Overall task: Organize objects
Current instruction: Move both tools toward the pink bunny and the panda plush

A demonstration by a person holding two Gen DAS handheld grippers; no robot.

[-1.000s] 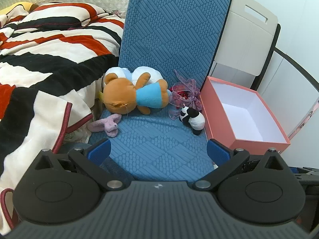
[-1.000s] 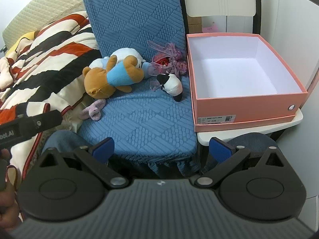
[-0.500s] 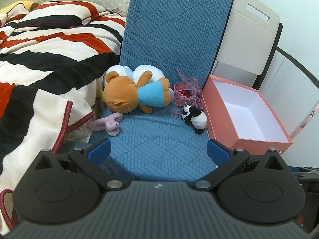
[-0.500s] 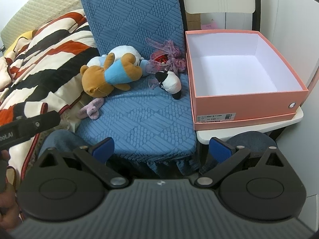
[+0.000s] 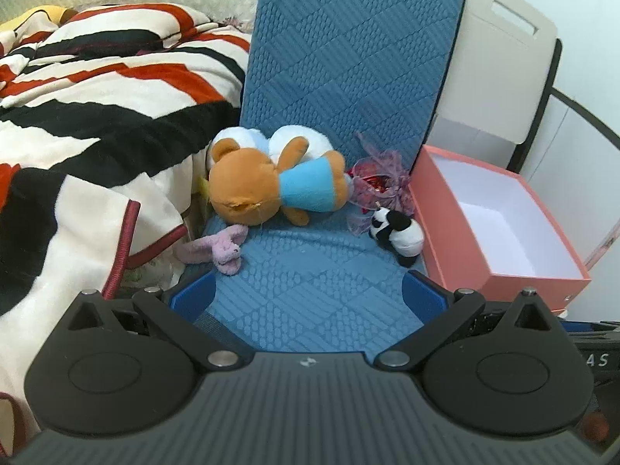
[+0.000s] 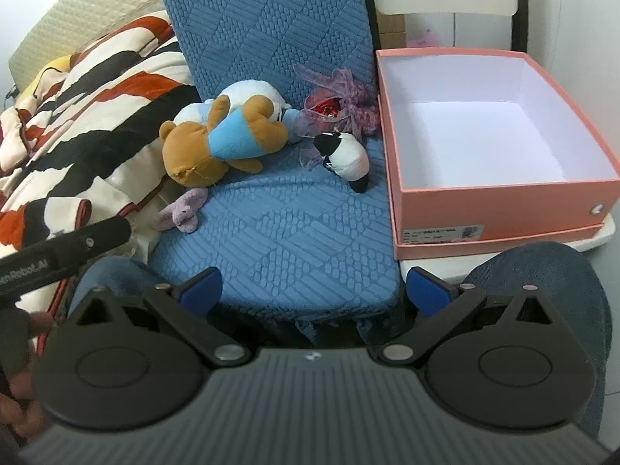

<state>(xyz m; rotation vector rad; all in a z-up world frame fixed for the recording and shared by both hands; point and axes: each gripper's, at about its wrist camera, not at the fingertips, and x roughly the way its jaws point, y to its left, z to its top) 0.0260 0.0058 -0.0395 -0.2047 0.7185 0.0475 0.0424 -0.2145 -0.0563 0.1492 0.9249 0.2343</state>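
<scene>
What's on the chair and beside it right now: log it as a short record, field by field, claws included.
seat: blue quilted chair cushion
toys on seat: brown teddy bear, panda plush, small purple plush, purple ribbon bundle
container: pink box, open, nothing inside, right of the seat
left claw: open, holding nothing
right claw: open, holding nothing
bedside: striped blanket left of the chair

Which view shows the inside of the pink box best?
The right wrist view: the pink box faces the camera almost square on, so its whole white floor and all four walls show, with nothing inside. The left wrist view shows the same box at the right edge, seen at a slant, its near wall hiding part of the floor.
</scene>
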